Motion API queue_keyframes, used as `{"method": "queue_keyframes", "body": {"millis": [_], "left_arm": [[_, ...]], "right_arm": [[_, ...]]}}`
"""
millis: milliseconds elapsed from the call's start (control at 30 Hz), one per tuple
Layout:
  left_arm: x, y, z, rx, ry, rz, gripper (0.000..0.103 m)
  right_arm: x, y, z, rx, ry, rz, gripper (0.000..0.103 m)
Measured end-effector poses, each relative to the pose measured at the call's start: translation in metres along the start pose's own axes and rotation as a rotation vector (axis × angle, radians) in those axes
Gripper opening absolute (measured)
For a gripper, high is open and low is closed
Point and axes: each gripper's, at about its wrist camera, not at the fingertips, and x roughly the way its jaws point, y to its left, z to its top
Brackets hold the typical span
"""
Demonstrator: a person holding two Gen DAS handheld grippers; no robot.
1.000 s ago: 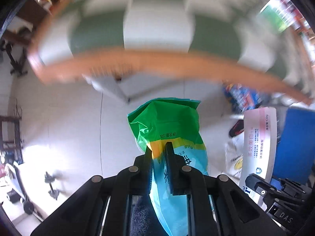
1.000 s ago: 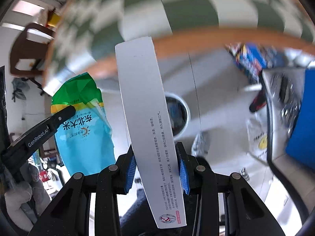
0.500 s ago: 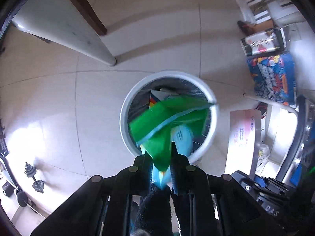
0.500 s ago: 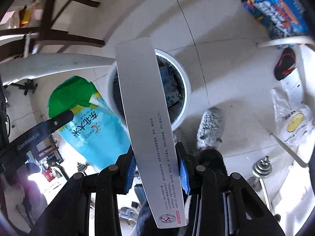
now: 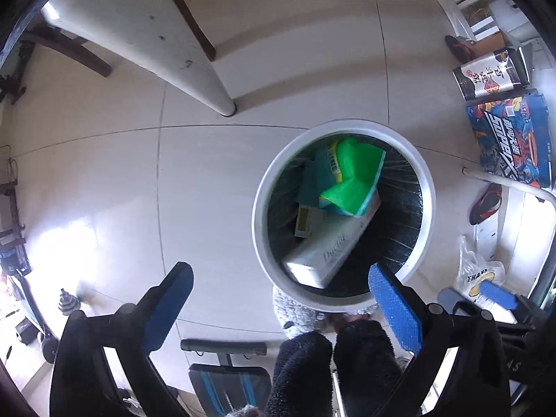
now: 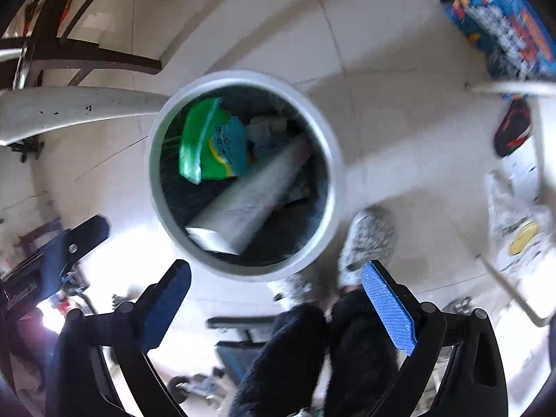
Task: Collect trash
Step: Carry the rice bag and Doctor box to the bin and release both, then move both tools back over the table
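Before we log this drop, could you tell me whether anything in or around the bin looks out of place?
Nothing stands out: the green bag and long white box both lie inside the white bin, none on the floor.

The left tongs point(image 5: 279, 288) point down at a tiled floor point(image 5: 208, 180), their jaws opening wide with nothing between the blue pads point(image 5: 394, 307). A round white bin point(image 5: 259, 208) with a dark liner stands on the floor, partly between the fingertips. Inside it lie a green and blue bag point(image 5: 351, 182), a long white box point(image 5: 330, 246) slanting under it, and a yellowish carton point(image 5: 304, 220) beside them. A white desk leg point(image 5: 194, 69) meets the floor beyond the bin. At the right edge sit a blue printed box point(image 5: 510, 139) and the right tongs point(image 5: 493, 295). Dark fuzzy trouser legs point(image 5: 333, 365) and a grey slipper point(image 5: 295, 314) show below the bin.
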Motion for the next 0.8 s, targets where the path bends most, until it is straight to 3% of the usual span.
{"method": "queue_keyframes", "body": {"millis": [167, 433, 800], "left_arm": [[-0.011, 0.004, -0.013, 0.006, -0.027, 0.034, 0.103], [-0.051, 0.0, -0.036, -0.028, -0.05, 0.028, 0.103], [-0.161, -0.013, -0.078, -0.014, -0.097, 0.005, 0.103]], "right_arm": [[-0.023, 0.011, -0.004, -0.039, -0.064, -0.097, 0.103], [-0.06, 0.016, -0.022, -0.054, -0.109, -0.122, 0.103], [-0.176, 0.035, -0.077, -0.086, -0.189, -0.119, 0.103]]}}
